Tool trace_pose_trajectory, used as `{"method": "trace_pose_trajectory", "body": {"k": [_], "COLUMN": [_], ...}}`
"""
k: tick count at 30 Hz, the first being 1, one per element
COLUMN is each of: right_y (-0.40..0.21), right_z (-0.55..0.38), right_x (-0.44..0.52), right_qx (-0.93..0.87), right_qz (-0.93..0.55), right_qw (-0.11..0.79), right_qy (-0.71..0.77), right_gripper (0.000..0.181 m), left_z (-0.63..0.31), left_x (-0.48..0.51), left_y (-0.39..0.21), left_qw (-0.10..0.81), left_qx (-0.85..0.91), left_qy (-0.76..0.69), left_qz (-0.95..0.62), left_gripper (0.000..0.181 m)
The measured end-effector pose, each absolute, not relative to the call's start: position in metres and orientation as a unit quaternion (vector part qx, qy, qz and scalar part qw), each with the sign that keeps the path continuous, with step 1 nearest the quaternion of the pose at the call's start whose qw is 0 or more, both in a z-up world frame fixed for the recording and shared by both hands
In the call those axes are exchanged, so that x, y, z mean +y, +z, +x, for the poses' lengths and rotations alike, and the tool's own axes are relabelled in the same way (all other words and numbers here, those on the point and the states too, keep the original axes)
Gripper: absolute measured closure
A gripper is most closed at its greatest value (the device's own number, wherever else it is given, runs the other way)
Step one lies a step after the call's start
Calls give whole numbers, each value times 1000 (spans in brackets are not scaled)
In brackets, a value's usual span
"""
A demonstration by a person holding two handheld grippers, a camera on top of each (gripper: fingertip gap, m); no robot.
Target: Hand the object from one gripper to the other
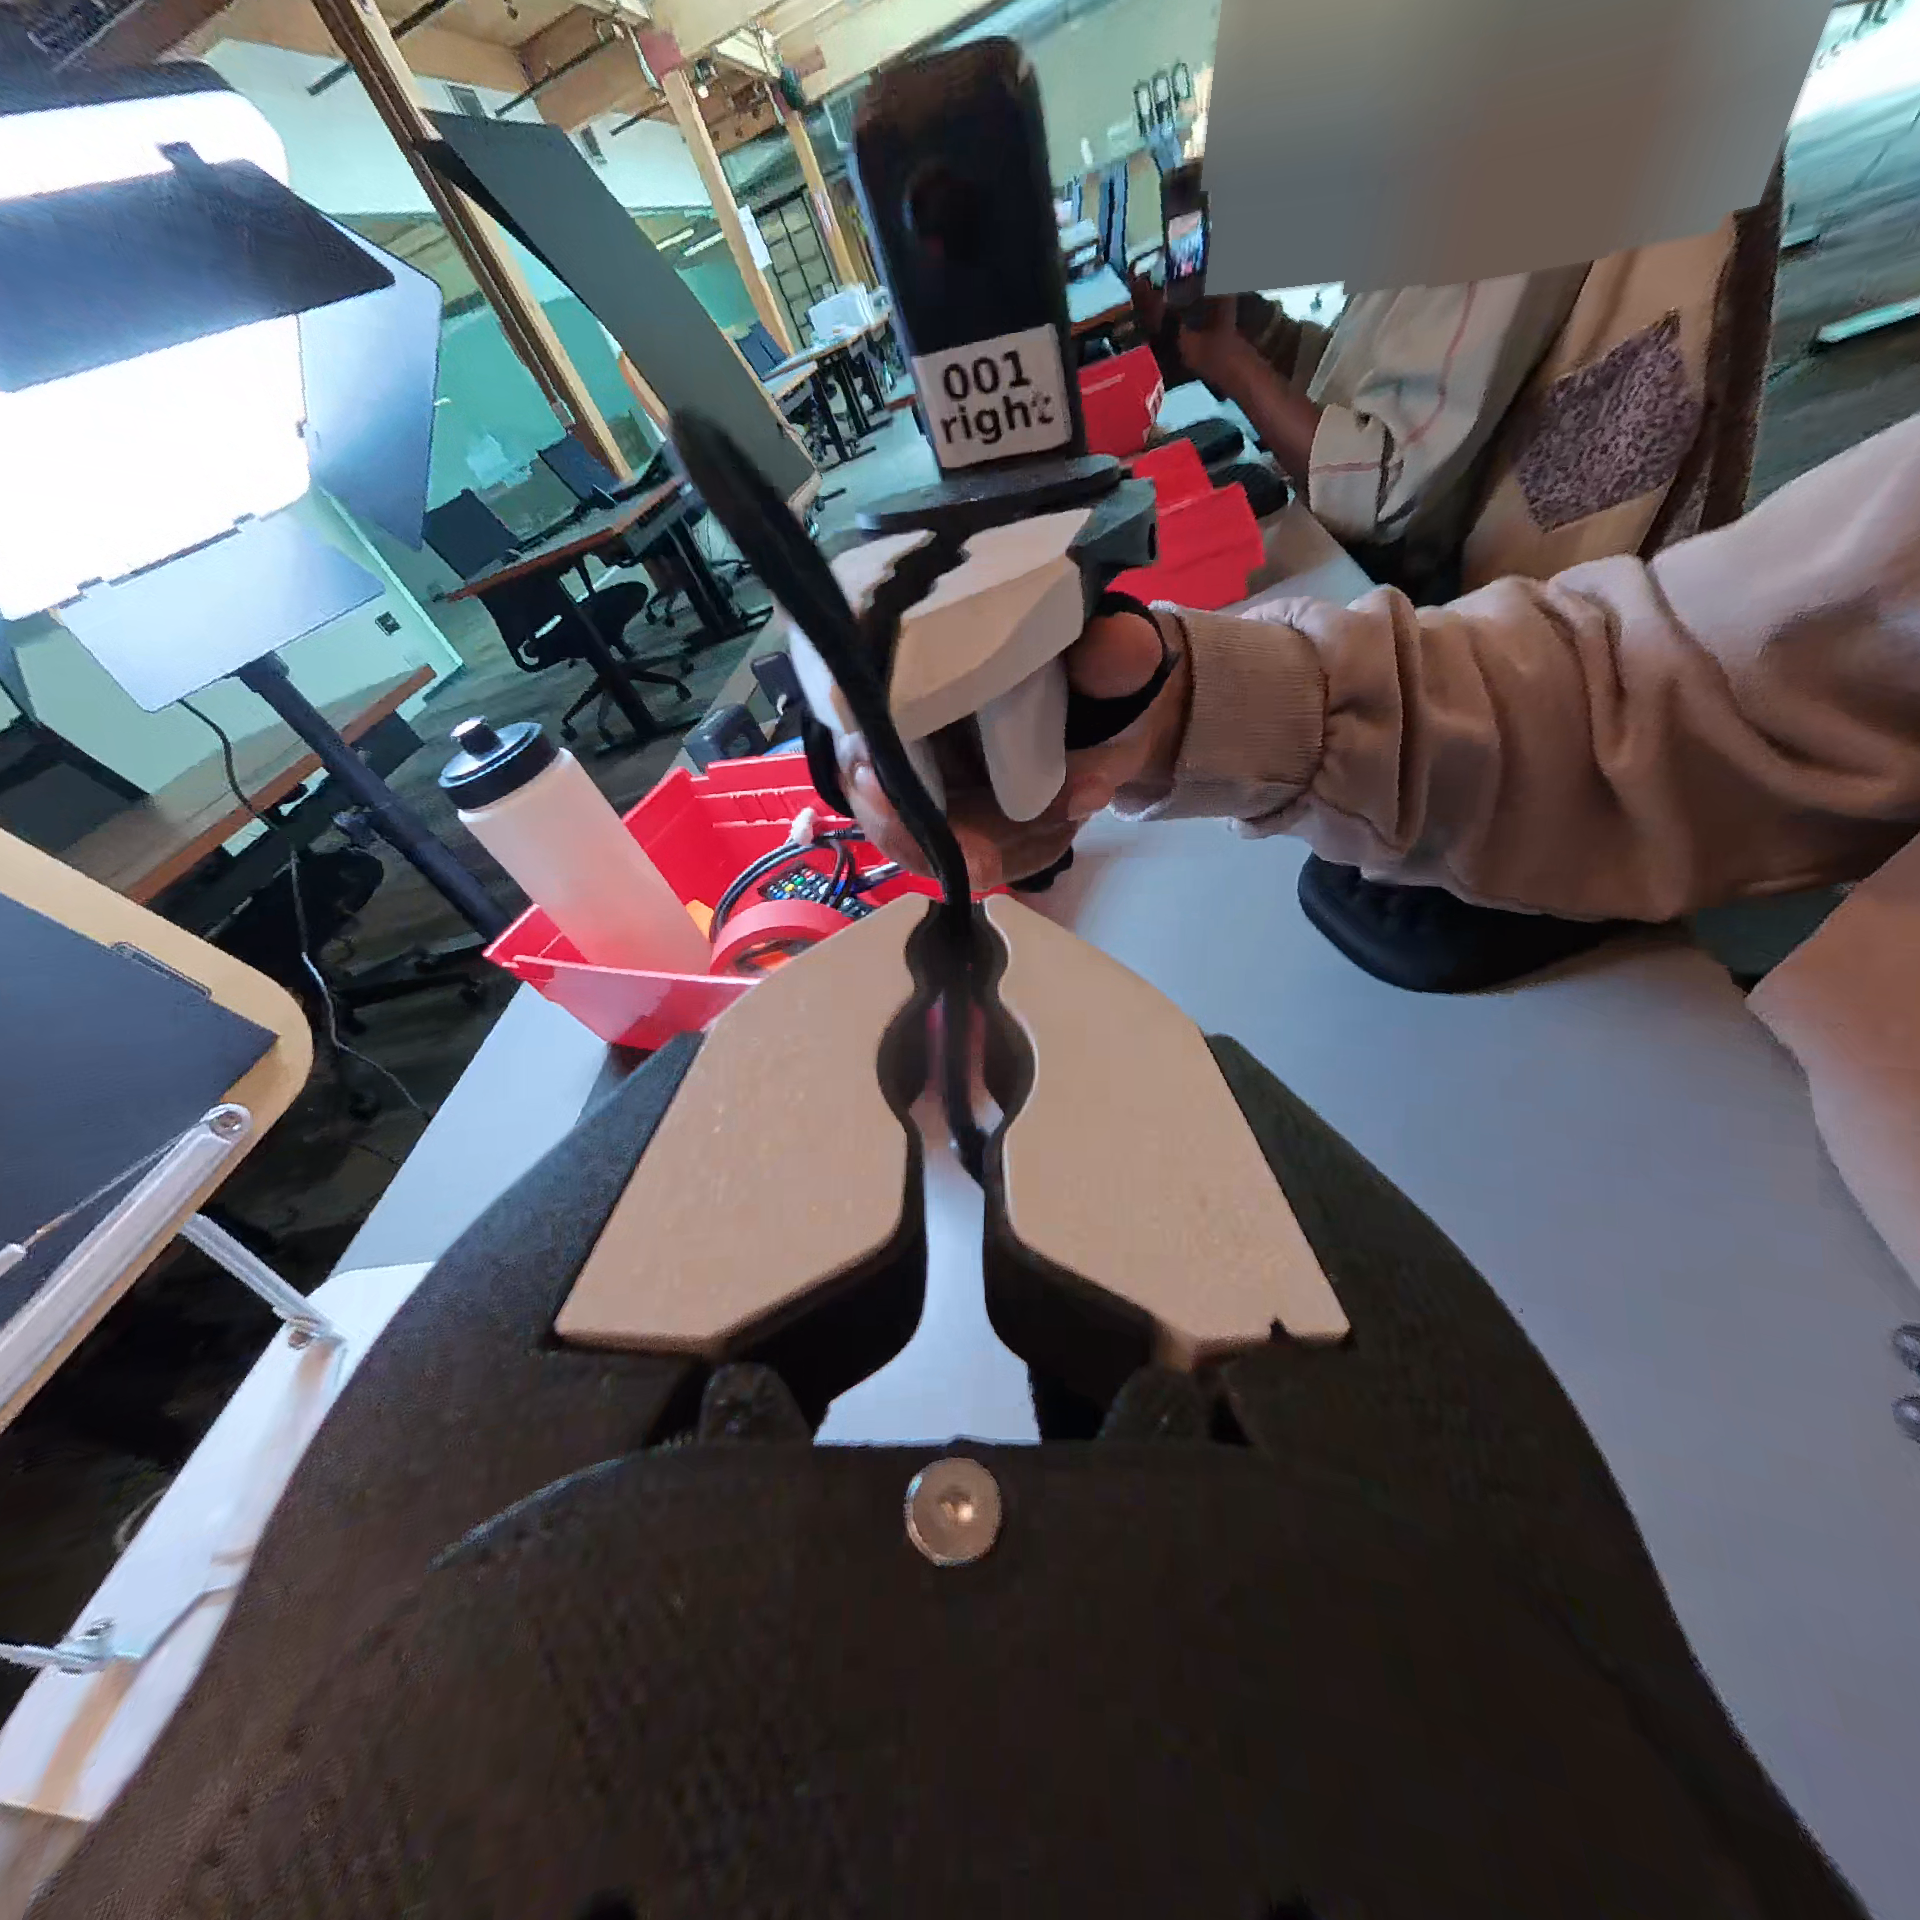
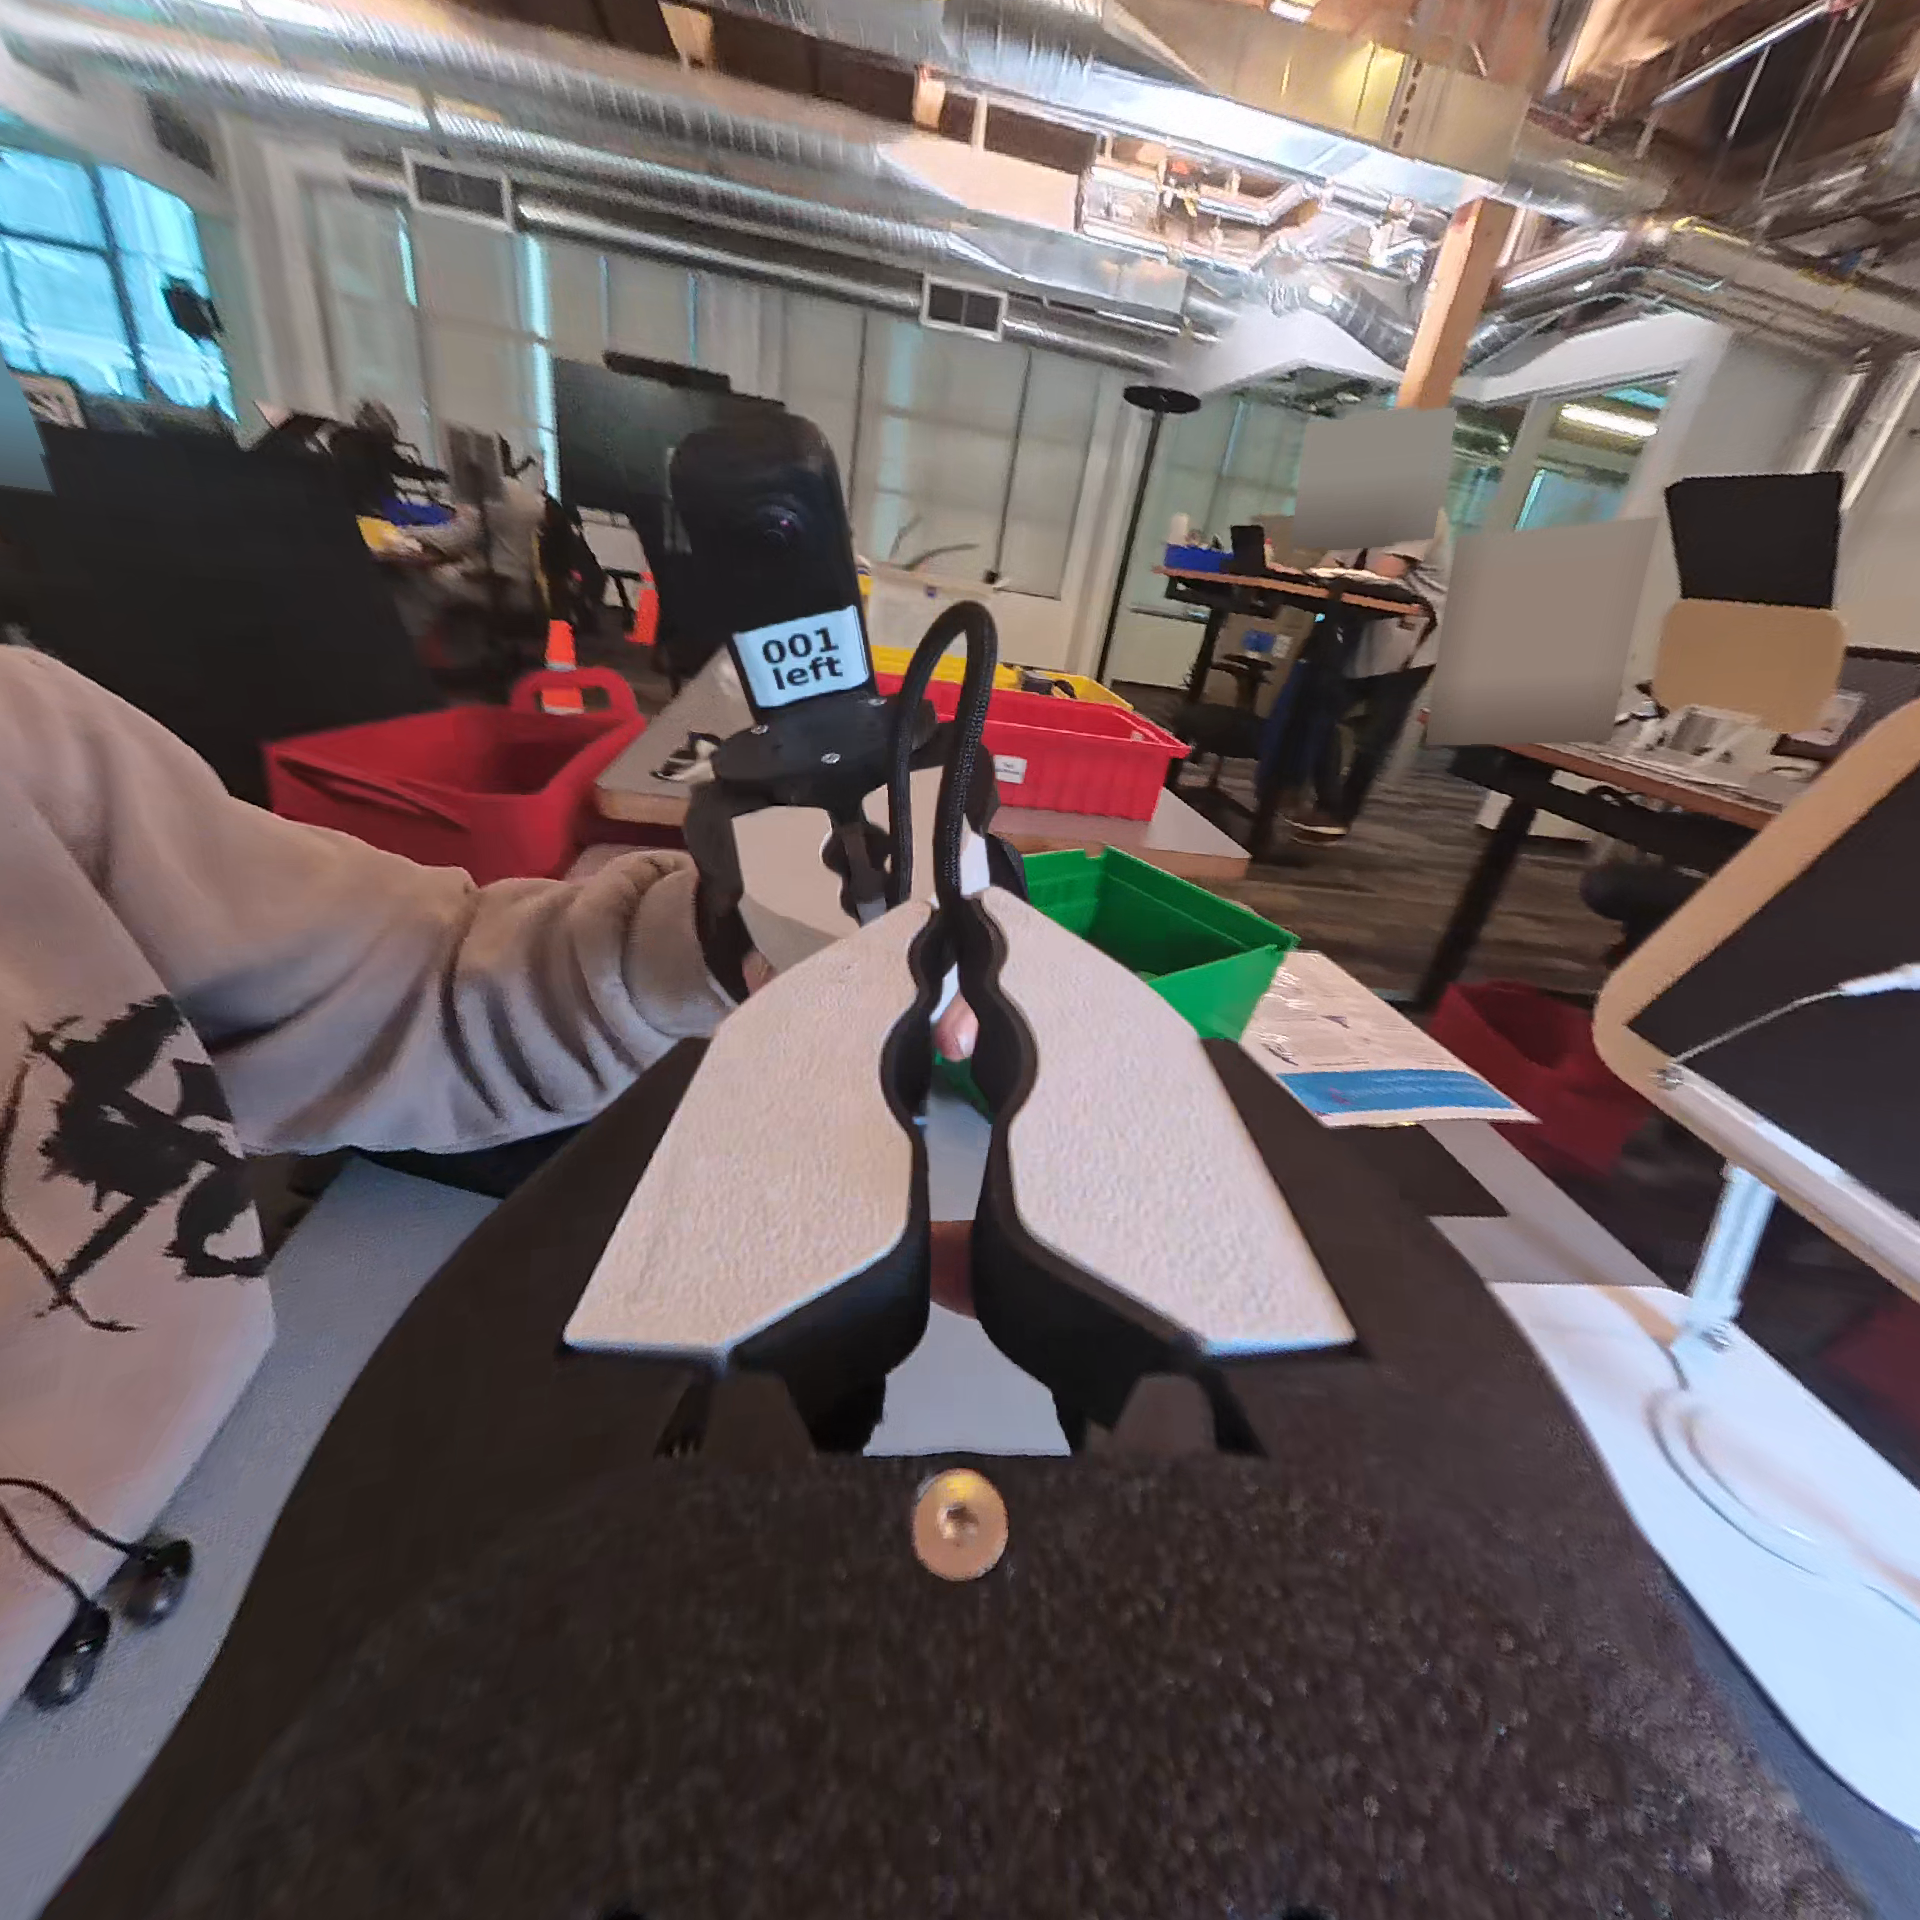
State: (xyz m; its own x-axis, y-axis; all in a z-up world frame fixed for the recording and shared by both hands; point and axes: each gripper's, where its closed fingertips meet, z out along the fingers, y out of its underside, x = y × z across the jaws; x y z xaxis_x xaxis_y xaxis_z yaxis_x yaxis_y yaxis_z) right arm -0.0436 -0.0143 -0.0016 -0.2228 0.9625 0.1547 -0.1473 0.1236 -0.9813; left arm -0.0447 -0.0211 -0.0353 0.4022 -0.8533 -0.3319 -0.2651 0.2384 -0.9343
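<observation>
A black braided cord (image 1: 774, 520) runs between my two grippers above the grey table (image 1: 1455, 1195). My left gripper (image 1: 954, 909) is shut on the cord's lower part, and the cord rises up and left from its tips. My right gripper (image 1: 920, 582) faces it just beyond, fingers closed, with the cord crossing its tips. In the right wrist view my right gripper (image 2: 951, 914) is shut on the cord (image 2: 954, 769). From there the cord arches up and comes down to the left gripper (image 2: 868, 894). A small white tag sits on the cord near my right tips.
A red bin (image 1: 613, 966) holds a white bottle (image 1: 582, 842), a red tape roll (image 1: 779, 925) and cables. A person sits behind the table (image 1: 1507, 416). A green bin (image 2: 1164, 925), papers (image 2: 1382, 1060), earbuds (image 2: 104, 1621) and a board on a stand (image 2: 1766, 1039) are nearby. My two grippers' fingertips are within a few centimetres of each other.
</observation>
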Motion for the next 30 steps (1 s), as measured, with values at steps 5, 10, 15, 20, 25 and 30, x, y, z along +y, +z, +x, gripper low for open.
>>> {"method": "trace_pose_trajectory", "body": {"k": [5,10,15,20,25,30], "right_y": [1,3,-20,-56,-78,-40], "right_z": [-43,-39,-39,-51,-60,-54], "right_x": [-11,-5,14,6,2,17], "right_qx": [-563,-559,-620,-692,-722,-635], "right_qz": [-370,-379,-418,-415,-412,-428], "right_qw": [531,537,566,536,511,570], "right_qy": [514,504,347,250,219,298], "right_gripper": [180,181,181,181,181,176], "left_z": [-53,-61,-71,-72,-70,-81], "left_x": [-19,-18,-25,-17,-17,-9], "left_y": [-29,-26,-9,-33,-66,-31], "left_qw": [625,619,616,591,520,593], "left_qx": [482,471,441,492,549,477], "left_qy": [-237,-253,-300,-165,-87,-134], "left_qz": [-566,-576,-580,-618,-648,-635], "left_gripper": [177,162,149,149,178,178]}}
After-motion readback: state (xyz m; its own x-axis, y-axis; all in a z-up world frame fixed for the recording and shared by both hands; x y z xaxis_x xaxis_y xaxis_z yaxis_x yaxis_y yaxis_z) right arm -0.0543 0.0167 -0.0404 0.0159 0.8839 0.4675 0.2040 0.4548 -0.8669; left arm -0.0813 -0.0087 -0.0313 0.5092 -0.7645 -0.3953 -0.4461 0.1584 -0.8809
